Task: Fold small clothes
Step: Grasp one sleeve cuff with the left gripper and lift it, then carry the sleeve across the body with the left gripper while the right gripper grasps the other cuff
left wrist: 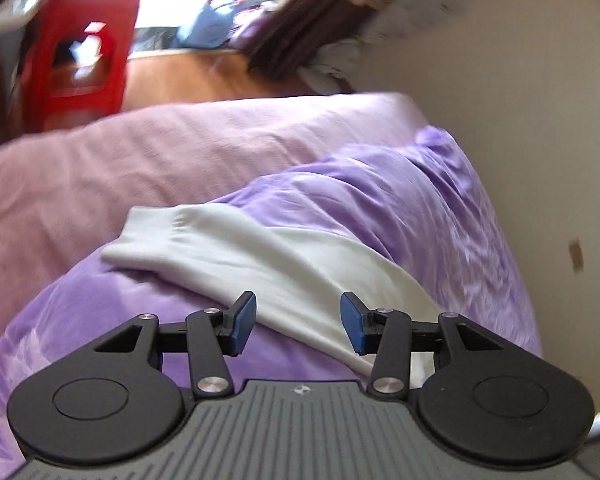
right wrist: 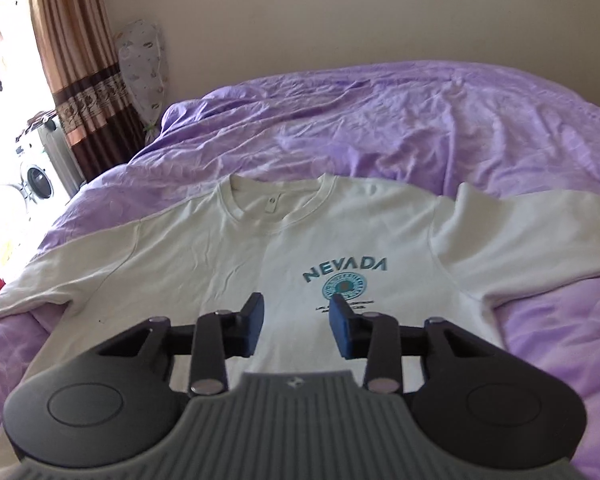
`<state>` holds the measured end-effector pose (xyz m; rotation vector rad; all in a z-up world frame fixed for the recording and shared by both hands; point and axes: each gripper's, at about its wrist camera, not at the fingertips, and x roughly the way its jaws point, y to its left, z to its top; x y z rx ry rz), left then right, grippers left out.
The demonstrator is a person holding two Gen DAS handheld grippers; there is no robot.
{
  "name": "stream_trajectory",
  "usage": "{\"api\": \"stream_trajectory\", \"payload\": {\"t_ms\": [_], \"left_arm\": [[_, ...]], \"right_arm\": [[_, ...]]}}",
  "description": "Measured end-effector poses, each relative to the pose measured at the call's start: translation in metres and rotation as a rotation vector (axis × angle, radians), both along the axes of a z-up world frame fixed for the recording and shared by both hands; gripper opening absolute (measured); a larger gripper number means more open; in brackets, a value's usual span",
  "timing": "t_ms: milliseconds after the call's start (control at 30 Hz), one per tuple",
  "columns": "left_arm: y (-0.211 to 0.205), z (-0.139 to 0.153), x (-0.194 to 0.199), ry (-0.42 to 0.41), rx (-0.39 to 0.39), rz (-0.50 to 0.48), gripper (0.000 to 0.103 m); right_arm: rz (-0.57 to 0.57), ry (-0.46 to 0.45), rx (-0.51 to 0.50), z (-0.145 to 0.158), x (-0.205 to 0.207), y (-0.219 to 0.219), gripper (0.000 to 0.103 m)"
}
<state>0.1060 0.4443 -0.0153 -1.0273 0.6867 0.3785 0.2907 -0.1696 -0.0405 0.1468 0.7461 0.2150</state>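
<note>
A white sweatshirt (right wrist: 204,256) with a teal "NEVADA" print lies face up and spread flat on the purple bed cover (right wrist: 380,128), collar toward the wall. My right gripper (right wrist: 296,328) hovers over its chest, just below the print, jaws apart with nothing between the blue pads. In the left wrist view, one long white sleeve (left wrist: 236,252) of the sweatshirt stretches across the purple cover, cuff at the far left. My left gripper (left wrist: 298,326) stands above the sleeve's upper part, jaws apart, pads not pressing the cloth.
A pink sheet (left wrist: 140,160) covers the bed beyond the purple cover. A red plastic stool (left wrist: 80,56) stands on the wooden floor. Curtains (right wrist: 80,60), a washing machine (right wrist: 40,176) and a wall (right wrist: 300,12) border the bed.
</note>
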Motion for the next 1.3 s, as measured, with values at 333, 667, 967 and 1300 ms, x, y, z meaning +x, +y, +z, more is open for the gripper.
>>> {"api": "stream_trajectory", "payload": {"t_ms": [333, 667, 967, 1300], "left_arm": [[0.063, -0.091, -0.026, -0.014, -0.291, 0.318, 0.052], [0.017, 0.02, 0.022, -0.096, 0.18, 0.218, 0.009], [-0.185, 0.146, 0.112, -0.239, 0.711, -0.236, 0.009], [-0.395, 0.054, 0.193, -0.263, 0.786, -0.769, 0.009]], "right_arm": [[0.062, 0.098, -0.053, -0.041, 0.051, 0.02, 0.034], [0.114, 0.078, -0.068, -0.043, 0.058, 0.027, 0.023], [0.095, 0.085, -0.052, -0.03, 0.059, 0.017, 0.018], [0.064, 0.105, 0.01, -0.033, 0.061, -0.006, 0.013]]}}
